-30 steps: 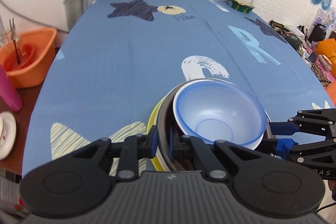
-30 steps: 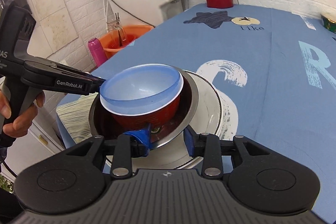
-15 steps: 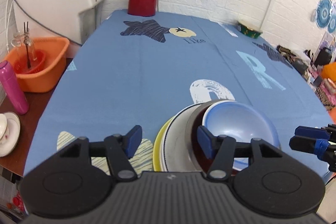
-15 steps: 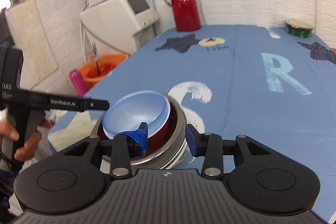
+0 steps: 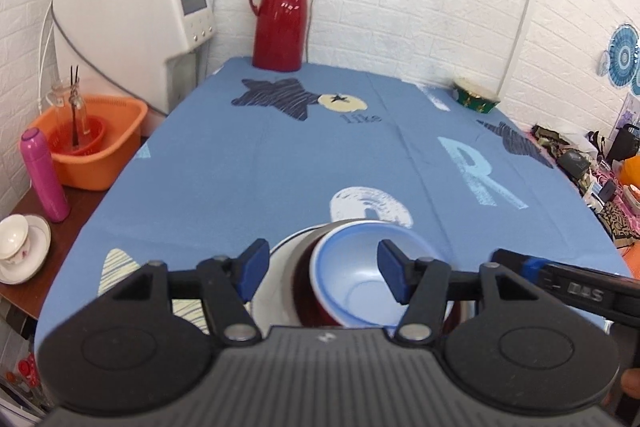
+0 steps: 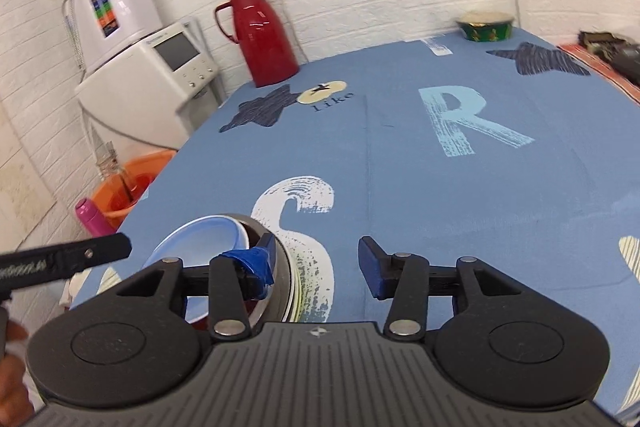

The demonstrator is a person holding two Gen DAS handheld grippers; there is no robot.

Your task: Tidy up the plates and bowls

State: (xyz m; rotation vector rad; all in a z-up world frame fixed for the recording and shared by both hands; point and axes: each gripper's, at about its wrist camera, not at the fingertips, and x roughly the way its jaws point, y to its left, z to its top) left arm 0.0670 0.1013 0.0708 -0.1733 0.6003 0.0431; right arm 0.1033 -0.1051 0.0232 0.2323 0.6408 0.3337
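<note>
the stack of dishes sits near the front edge of the table, on the blue printed tablecloth [image 5: 280, 163]. top item: a pale blue plastic bowl [image 5: 360, 279], tilted, nested in a dark red bowl [image 5: 304, 291]. the red bowl rests in a metal-rimmed bowl [image 6: 276, 279], which sits on a white plate [image 5: 276, 291]; a yellow plate edge [image 6: 297, 301] shows beneath in the right wrist view.

left gripper [image 5: 322, 273]: fingers spread wide, clamping nothing, raised above the stack, with the blue bowl seen between the blue pads. right gripper [image 6: 318, 263]: fingers likewise spread, empty; its left pad overlaps the right rim of the stack in the picture, contact cannot be told.

at the far edge of the table: a red thermos jug [image 5: 280, 21] at the left corner, a green patterned bowl [image 5: 476, 97] toward the right corner. off the left edge: an orange plastic basin [image 5: 96, 147], a pink bottle [image 5: 42, 175], a white cup on a saucer [image 5: 18, 239].
</note>
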